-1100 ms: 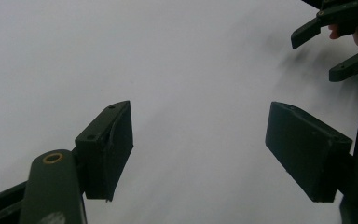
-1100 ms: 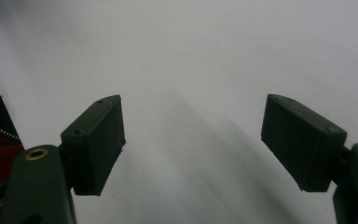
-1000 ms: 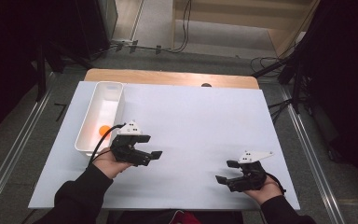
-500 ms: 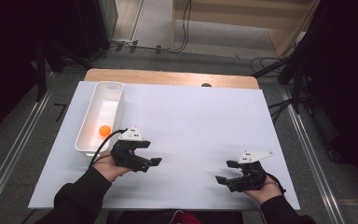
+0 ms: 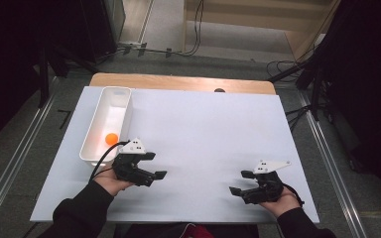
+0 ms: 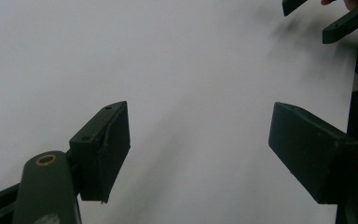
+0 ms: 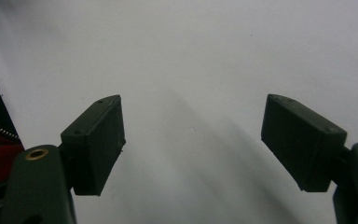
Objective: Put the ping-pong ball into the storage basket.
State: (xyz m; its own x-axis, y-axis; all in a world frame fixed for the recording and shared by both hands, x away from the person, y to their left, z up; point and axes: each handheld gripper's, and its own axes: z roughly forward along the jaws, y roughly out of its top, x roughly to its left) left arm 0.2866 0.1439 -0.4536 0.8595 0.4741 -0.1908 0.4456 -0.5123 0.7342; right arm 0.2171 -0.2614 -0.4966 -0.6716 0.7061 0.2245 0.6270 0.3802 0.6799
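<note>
right claw (image 6: 328, 18) cut off by edge

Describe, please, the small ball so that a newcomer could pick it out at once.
Start at the white table and find the long white tray by its left edge. The orange ball lies inside, toward the near end, just beyond the left gripper. It is the one brightly coloured thing there.

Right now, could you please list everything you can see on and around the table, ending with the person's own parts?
ball: one, orange, inside the tray near its close end
tray: one, white, long and narrow, left part of the table
table cover: one, white, over the wooden table
cables: several, black, on the floor beyond the table
left gripper: one, black, jaws open, nothing between them, beside the tray's close end
right gripper: one, black, jaws open, nothing between them, near the front right
sleeves: two, black, at the bottom edge
</note>
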